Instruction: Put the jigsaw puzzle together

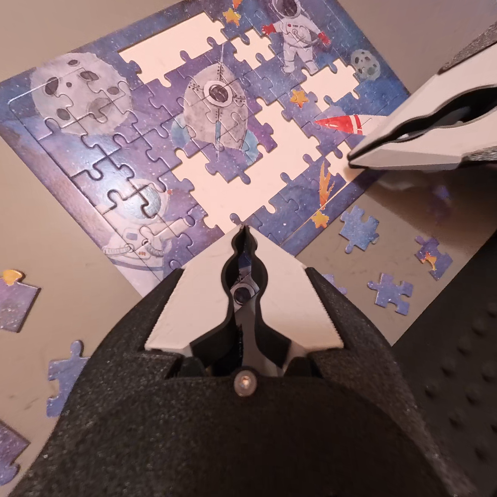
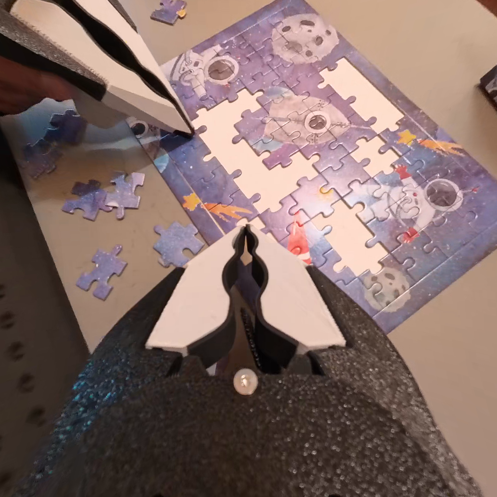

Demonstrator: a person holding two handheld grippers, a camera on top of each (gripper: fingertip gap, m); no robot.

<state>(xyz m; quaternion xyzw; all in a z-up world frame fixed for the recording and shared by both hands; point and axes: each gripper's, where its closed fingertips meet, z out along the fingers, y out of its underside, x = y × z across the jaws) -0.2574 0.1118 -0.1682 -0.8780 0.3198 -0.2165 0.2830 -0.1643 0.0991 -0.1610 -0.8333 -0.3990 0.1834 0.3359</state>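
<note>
Space-theme jigsaw puzzle lies flat on the tan counter, partly done, w/ several white gaps in the middle. Left tool has its tips pressed together, nothing visibly pinched betw. them; it sits over the puzzle's near edge in its own view, tips right at the border of the big central gap. Whether the tips touch the board, can't tell. Right tool is also pressed together at the tips, w/o any piece seen in it; it hangs over the opposite edge, near the red rocket and the orange comet. The 2 tools are well apart, w/ the central gap betw. them. Loose pieces lie on the counter off the board: a blue piece just beside the comet edge, another blue piece nearer the counter edge, a piece w/ orange mark, and two overlapping pieces. More pieces lie on the left tool's far side, incl. a purple piece w/ yellow bit. Dark dimpled surface runs alongside the counter.
</note>
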